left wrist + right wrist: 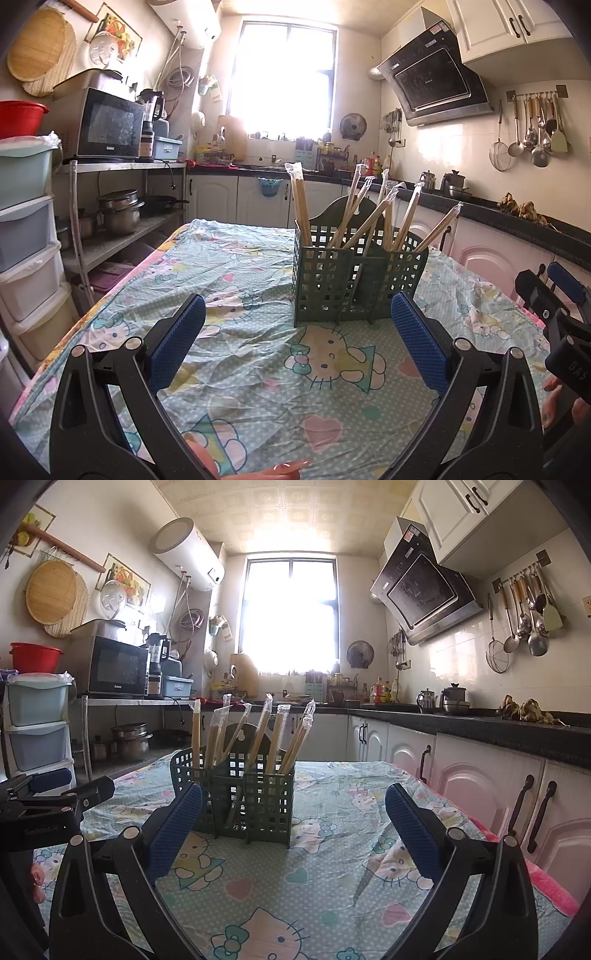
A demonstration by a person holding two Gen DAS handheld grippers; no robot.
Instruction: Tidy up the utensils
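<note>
Green plastic, pierced like lattice, made up the caddy [354, 273] that stood upright on the cartoon-print tablecloth [258, 387], and every wrapped pair of chopsticks [373, 221] I could see already leaned inside its compartments. None lay on the cloth around the caddy in either wrist view, so I judged the sorting close to finished.

My left gripper [299, 339] hung just short of the caddy's front wall, its jaws spread wide, wider than the caddy's near face appeared, with nothing between the blue pads [181, 343] and nothing touching them. My right gripper [293, 827] sat on the caddy's other flank, jaws equally wide and empty; its left pad overlapped the caddy's corner in the picture, though I could not tell whether the two touched.

The risk, as I read it, lay in the caddy itself. It looked light, it rested on loose, wrinkled cloth, and the chopsticks fanned out well above its rim, some tilted hard to one side. A careless push forward from either gripper could have slid or tipped it, and a pad brushing a leaning wrapper could have levered a pair out onto the cloth. The crinkly sleeves seemed slippery, so a pinch might have slid off.
</note>
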